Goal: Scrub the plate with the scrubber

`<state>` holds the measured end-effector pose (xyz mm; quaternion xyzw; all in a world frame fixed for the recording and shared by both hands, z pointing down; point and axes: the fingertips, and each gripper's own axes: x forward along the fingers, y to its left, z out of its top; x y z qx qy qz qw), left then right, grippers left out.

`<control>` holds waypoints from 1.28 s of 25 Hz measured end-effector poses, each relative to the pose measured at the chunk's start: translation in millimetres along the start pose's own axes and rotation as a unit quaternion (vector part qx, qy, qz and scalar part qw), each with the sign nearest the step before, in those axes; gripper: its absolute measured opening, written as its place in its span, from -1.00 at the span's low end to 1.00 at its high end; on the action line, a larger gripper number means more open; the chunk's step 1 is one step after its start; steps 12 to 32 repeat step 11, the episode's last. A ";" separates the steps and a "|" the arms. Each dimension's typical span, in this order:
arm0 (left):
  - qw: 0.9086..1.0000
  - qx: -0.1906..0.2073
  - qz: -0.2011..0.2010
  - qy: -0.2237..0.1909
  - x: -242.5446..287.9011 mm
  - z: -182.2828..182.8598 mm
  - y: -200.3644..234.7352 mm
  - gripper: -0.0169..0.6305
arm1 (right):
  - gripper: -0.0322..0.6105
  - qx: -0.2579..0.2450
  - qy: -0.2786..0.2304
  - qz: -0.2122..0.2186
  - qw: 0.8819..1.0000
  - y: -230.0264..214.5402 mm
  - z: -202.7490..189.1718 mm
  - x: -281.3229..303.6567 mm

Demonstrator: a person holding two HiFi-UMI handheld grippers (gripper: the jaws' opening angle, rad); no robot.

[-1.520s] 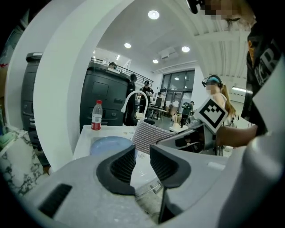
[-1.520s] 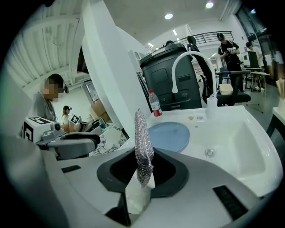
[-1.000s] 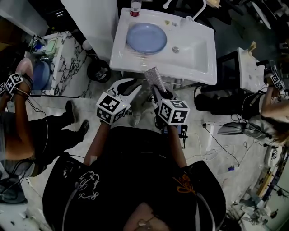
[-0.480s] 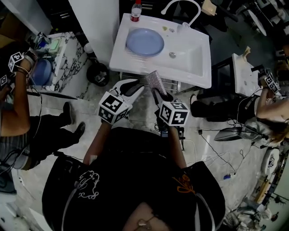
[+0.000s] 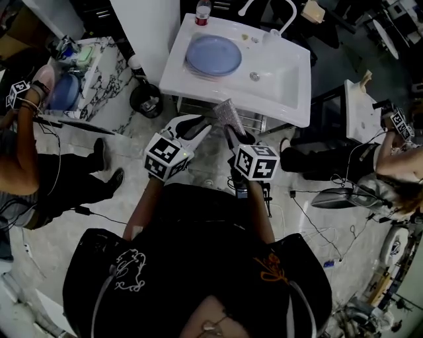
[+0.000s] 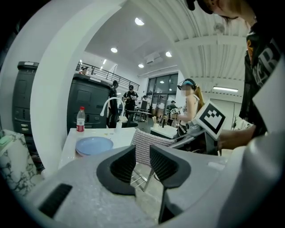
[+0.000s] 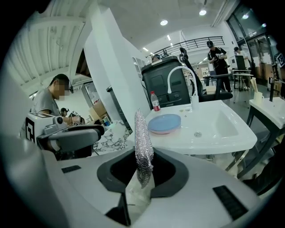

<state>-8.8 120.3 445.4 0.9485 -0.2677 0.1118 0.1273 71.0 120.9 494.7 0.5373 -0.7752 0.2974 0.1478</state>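
Observation:
A light blue plate (image 5: 213, 55) lies on the left deck of the white sink (image 5: 284, 92); the plate (image 7: 164, 123) also shows in the right gripper view. My right gripper (image 5: 232, 130) is shut on a silver mesh scrubber (image 5: 228, 114), which stands upright between its jaws (image 7: 143, 147). It is held in front of the sink, short of the plate. My left gripper (image 5: 193, 127) hovers beside it, jaws apart with nothing between them (image 6: 142, 153). Past its jaws I see the plate (image 6: 93, 145) and the scrubber (image 6: 149, 143).
A red-capped bottle (image 5: 202, 13) and a white faucet (image 5: 274, 13) stand at the sink's back. The basin drain (image 5: 254, 76) is right of the plate. A marble-topped counter (image 5: 86, 72) with another person is at left; a second person and cables are at right.
Both grippers keep the same stance in front of the sink. The head camera has shifted a little, and the person at left has moved an arm.

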 end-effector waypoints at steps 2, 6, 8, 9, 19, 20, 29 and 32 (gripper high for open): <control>1.000 0.002 0.003 0.000 2.0 0.2 -3.5 -0.61 | -0.65 0.001 -0.001 0.001 1.000 -3.9 -1.1 -3.5; 1.000 0.001 0.006 0.004 4.5 -2.8 -7.9 -0.61 | -0.65 0.000 -0.001 0.004 1.000 -8.7 -3.1 -6.1; 1.000 0.001 0.006 0.006 6.4 -3.3 -9.0 -0.61 | -0.65 0.001 -0.002 0.004 1.000 -10.7 -3.0 -6.6; 1.000 0.001 0.006 0.006 7.7 -3.1 -9.3 -0.61 | -0.65 0.001 -0.003 0.004 1.000 -12.0 -2.8 -6.7; 1.000 0.003 0.005 0.005 10.4 -2.5 -9.8 -0.61 | -0.65 0.001 -0.004 0.004 1.000 -14.7 -2.2 -6.6; 1.000 0.003 0.005 0.005 10.4 -2.5 -9.8 -0.61 | -0.65 0.001 -0.004 0.004 1.000 -14.7 -2.2 -6.6; 1.000 0.003 0.005 0.005 10.4 -2.5 -9.8 -0.61 | -0.65 0.001 -0.004 0.004 1.000 -14.7 -2.2 -6.6; 1.000 0.003 0.005 0.005 10.4 -2.5 -9.8 -0.61 | -0.65 0.001 -0.004 0.004 1.000 -14.7 -2.2 -6.6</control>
